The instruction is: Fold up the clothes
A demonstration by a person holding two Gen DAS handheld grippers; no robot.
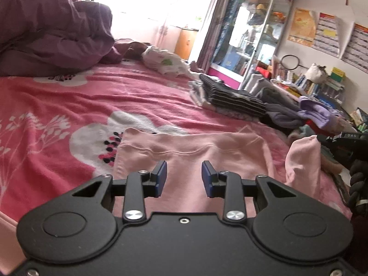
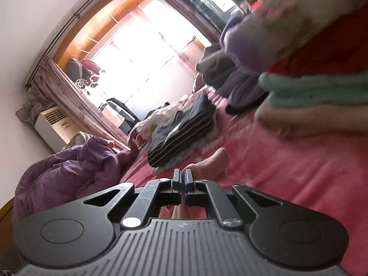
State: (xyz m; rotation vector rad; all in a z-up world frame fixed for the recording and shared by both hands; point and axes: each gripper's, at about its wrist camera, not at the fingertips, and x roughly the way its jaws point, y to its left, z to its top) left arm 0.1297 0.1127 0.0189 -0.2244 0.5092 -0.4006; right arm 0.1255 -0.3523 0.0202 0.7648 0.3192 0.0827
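Your left hand-held gripper (image 1: 184, 176) hovers with its jaws apart and nothing between them, over the pale pink garment (image 1: 191, 154) spread flat on the pink floral bedspread (image 1: 57, 105). Your right hand-held gripper (image 2: 182, 179) is closed tight on a pink fold of that garment (image 2: 211, 161), and the cloth runs between its pads. Ahead of your left hand-held gripper and to its right lies a striped dark top (image 1: 232, 99), with a purple jacket (image 1: 50, 25) far off to the left.
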